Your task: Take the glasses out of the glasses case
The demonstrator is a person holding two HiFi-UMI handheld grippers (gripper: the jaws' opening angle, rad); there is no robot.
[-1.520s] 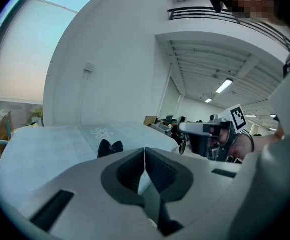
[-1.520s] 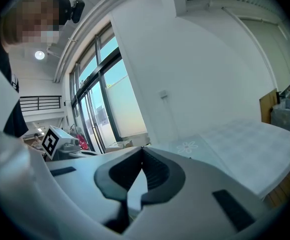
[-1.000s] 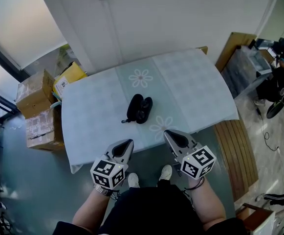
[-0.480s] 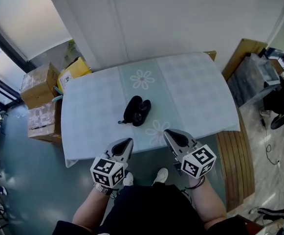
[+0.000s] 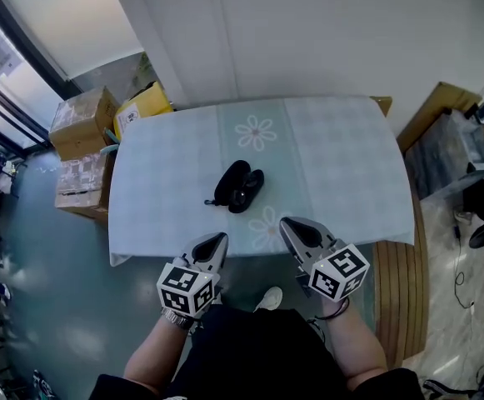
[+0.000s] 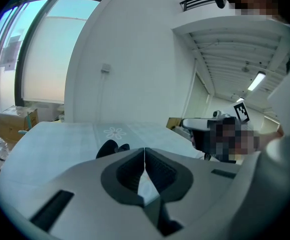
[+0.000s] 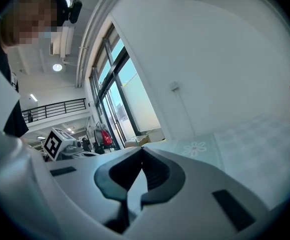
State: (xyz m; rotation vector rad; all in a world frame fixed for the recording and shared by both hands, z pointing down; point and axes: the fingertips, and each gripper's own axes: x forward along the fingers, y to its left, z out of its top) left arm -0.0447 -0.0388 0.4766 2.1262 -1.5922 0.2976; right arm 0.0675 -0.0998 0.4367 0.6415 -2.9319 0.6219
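1. A black glasses case (image 5: 237,187) lies in the middle of the worktop (image 5: 341,165), on a pale cloth with flower shapes.
2. The case is open. Its two dark halves lie side by side and touch.
3. It is too small and dark to tell if the glasses are inside.
4. The left tool (image 5: 218,239) hangs over the near edge of the worktop. Its jaws are pressed together with nothing between them.
5. The right tool (image 5: 288,224) hangs beside it over the same edge. Its jaws are together too, and they hold nothing.
6. Both tools are well apart from the case.
7. Brown cardboard boxes (image 5: 82,122) and a yellow box (image 5: 142,107) sit on the floor by the far left corner of the worktop.
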